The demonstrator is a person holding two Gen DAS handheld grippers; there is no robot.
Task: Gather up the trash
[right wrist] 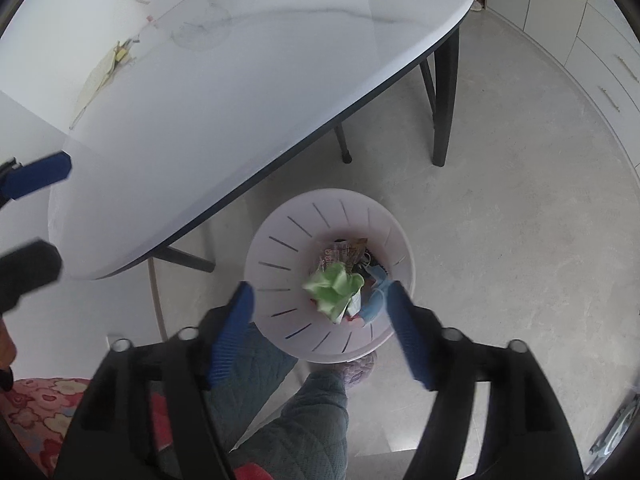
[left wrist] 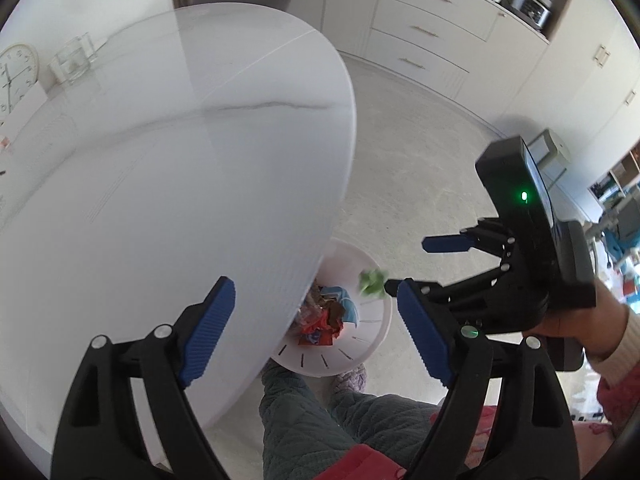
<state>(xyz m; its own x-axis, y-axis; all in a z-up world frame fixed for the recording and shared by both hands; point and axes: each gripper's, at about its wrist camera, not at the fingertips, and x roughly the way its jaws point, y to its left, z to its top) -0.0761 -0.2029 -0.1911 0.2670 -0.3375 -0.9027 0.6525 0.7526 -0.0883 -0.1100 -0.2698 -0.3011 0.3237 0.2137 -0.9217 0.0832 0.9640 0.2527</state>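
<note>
Right tool (right wrist: pixel 320 328) is spread wide over the bin (right wrist: pixel 264 264), nothing between its pads. Green wad (right wrist: pixel 335 290) sits straight ahead of it, centred in the gap, not touching either pad (right wrist: pixel 234 334). In the left view the same wad (left wrist: pixel 372 281) is blurred just off the right tool's (left wrist: pixel 420 268) lower fingertip, over the bin's (left wrist: pixel 378 320) far rim, so my read is it's loose and dropping, though the blur means I can't rule out it's already resting on the pile.

Key relation: wad and bin mouth both lie dead ahead of and below the right tool, along its finger axis. No sideways correction looks needed. The wad is crumpled, no clear long axis.

Left tool (left wrist: pixel 312 332) is also spread, holding nothing. It hangs over the counter (left wrist: pixel 160 160) edge; the bin lies ahead between its fingers, half hidden under the counter lip. Wrappers (left wrist: pixel 320 320) already fill the bin floor, red and blue mostly.

Right tool is the nearer one to the bin. Left tool is nearer the counter, so it's better placed for whatever is next picked up there. Counter ahead of the left tool looks bare apart from a glass (left wrist: pixel 74 60) and clock (left wrist: pixel 16 76) at the far end, well apart from both tools; paper scraps (right wrist: pixel 100 72) show in the right view at the counter's far side
</note>
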